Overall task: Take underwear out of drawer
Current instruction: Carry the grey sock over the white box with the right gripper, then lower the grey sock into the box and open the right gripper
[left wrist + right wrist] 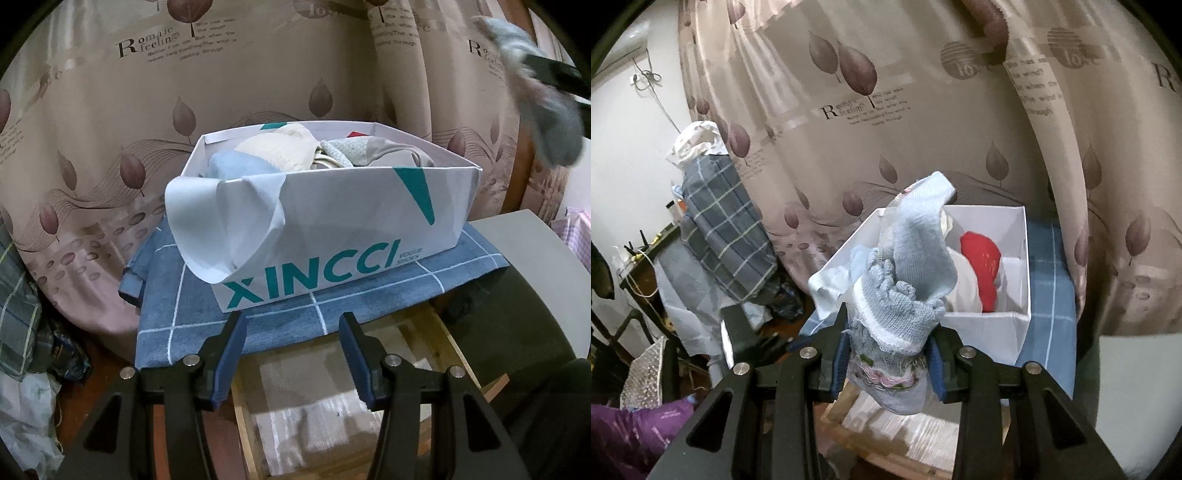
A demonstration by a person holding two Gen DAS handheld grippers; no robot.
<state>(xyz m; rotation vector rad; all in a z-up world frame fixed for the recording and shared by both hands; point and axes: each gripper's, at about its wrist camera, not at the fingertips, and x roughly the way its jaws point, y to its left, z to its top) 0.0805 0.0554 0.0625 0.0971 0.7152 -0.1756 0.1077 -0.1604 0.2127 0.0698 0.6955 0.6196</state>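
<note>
In the right wrist view, the right gripper (pixel 888 363) sits at the lower centre of the frame with its blue pads (pixel 837 363) pressed against a bundle of pale blue knitted underwear (pixel 905 280). The garment bunches between the fingers, shows a white trim band and a patch of pink and green embroidery near the bottom, and rises upward in front of the white shoebox (pixel 988 328). Inside the box, toward the right, lies a red garment (pixel 982 266) beside white fabric. The box stands on a blue checked cloth (pixel 1051 295), with a leaf-printed curtain (pixel 923 110) behind it. Below the gripper, the open wooden drawer (pixel 871 428) appears with pale folded fabric in it. At the left of the frame a plaid bundle (pixel 724 229) leans by the curtain.

In the left wrist view, the left gripper (pixel 291 354) sits at the bottom centre, its blue-padded fingers standing moderately apart with nothing between them, above the drawer (pixel 332 387). The shoebox (pixel 351 229), printed XINCCI in teal, fills the middle of the frame on the checked cloth (pixel 258 317), holding light blue, cream and grey garments (pixel 295 155). At the upper right edge the held underwear (pixel 546 122) appears blurred, clamped by a dark finger of the right gripper (pixel 554 74).
</note>
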